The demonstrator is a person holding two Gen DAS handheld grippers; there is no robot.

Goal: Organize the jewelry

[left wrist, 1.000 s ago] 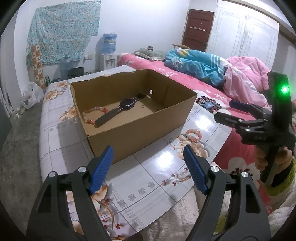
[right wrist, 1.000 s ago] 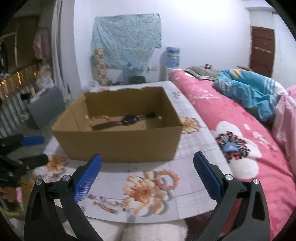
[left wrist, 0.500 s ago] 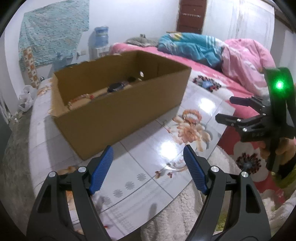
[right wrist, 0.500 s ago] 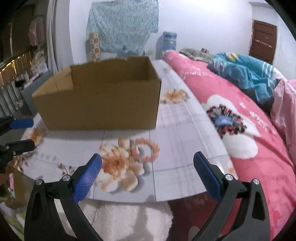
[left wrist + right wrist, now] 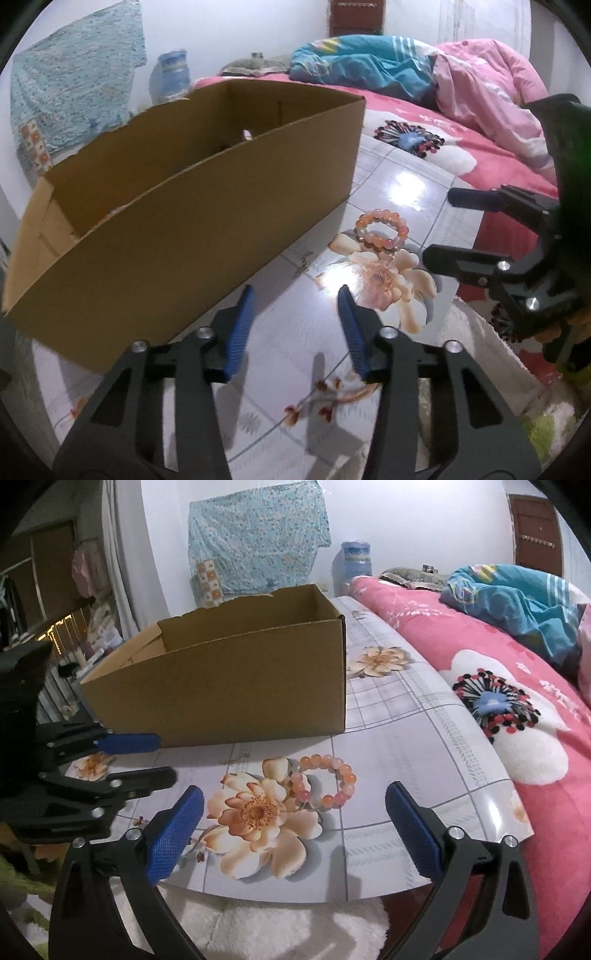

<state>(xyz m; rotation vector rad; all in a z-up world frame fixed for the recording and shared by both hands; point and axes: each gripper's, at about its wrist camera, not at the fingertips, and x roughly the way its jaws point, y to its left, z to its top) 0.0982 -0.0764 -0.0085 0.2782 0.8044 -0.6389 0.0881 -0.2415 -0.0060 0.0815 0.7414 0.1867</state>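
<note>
Your right gripper (image 5: 293,819) is closing, empty, over the bracelet (image 5: 324,780) near the table's (image 5: 424,746) front edge; a nudge could roll it off; your left gripper (image 5: 295,325) narrows on nothing.

Both grippers have dropped lower toward the tabletop (image 5: 406,738) since a second ago. Left gripper (image 5: 295,306) jaws are closing, blue pads much nearer each other than before, nothing between them. Right gripper (image 5: 293,812) jaws are closing slightly, still wide, nothing clamped. Cardboard box (image 5: 192,221) interior, visible earlier with watch and beads, is now hidden behind its near wall in both views. Bead bracelet (image 5: 325,779) on the table now sits larger and closer, just ahead of the right gripper's fingers.
</note>
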